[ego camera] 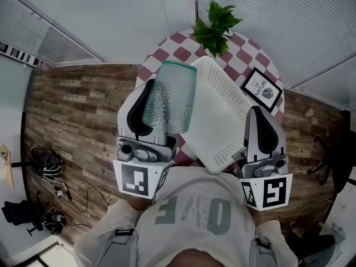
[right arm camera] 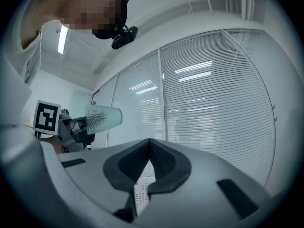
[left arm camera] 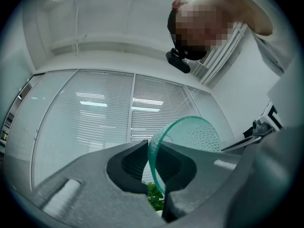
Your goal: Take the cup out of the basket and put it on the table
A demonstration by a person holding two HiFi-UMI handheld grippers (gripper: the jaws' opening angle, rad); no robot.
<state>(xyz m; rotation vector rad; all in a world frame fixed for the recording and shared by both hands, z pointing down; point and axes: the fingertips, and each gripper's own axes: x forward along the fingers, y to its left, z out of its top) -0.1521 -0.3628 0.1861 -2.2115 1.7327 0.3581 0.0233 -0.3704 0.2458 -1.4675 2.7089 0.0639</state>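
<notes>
Left gripper view shows the cup (left arm camera: 192,137), a green-tinted, dimpled tumbler, with its rim wall pinched between the nearly closed jaws of the left tool (left arm camera: 152,161). Its mouth faces the tool and its base points away. In the head view the cup (ego camera: 169,96) is out of the basket (ego camera: 219,113). It is held up in the air by the left tool (ego camera: 151,113) just beside the basket's left rim. The right tool (ego camera: 255,118) grips the white perforated basket at its right edge and holds it tilted. In the right gripper view its jaws (right arm camera: 151,167) are closed on a strip of the basket wall (right arm camera: 141,194). Beyond both lies the checkered counter (ego camera: 245,57) with a plant (ego camera: 216,24) and a framed picture (ego camera: 261,88).
</notes>
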